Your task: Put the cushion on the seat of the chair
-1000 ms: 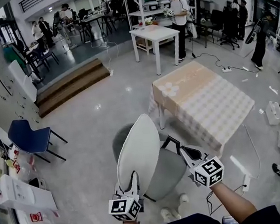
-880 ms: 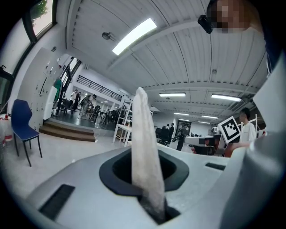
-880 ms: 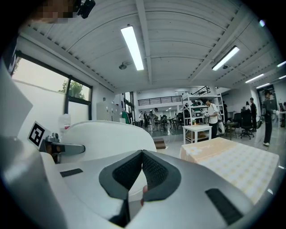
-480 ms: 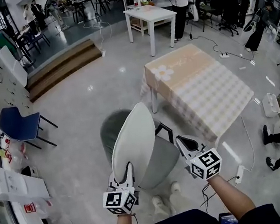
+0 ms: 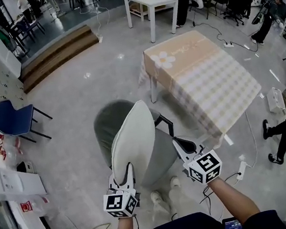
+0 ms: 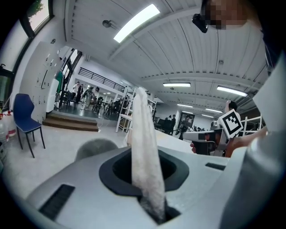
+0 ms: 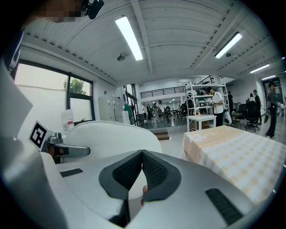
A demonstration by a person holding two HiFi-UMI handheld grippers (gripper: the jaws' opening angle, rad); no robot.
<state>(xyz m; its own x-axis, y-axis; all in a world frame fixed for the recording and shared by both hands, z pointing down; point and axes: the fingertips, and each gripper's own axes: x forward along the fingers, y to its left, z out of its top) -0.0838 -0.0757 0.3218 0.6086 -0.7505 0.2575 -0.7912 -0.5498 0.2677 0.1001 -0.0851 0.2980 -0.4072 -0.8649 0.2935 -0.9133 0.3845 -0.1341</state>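
Observation:
An off-white oval cushion (image 5: 134,138) stands on edge over a grey round chair (image 5: 106,126). My left gripper (image 5: 124,174) is shut on the cushion's near lower edge. In the left gripper view the cushion (image 6: 143,147) rises edge-on from the pinch of that gripper (image 6: 156,209), with the chair (image 6: 96,147) behind it. My right gripper (image 5: 180,144) hangs to the right of the cushion, over the chair's right side, apart from the fabric. Its jaws (image 7: 142,153) meet at the tips with nothing between them, and the cushion (image 7: 111,138) shows to their left.
A table with a checked cloth (image 5: 205,73) stands close beyond the chair on the right. A black bar (image 5: 163,123) shows at the chair's right edge. A blue chair (image 5: 11,117) is at the left, wooden steps (image 5: 57,57) farther off. People stand at the back and right.
Both grippers and the cushion have sunk toward the grey chair. The cushion stays upright in the left gripper. The right gripper's jaws stay together.

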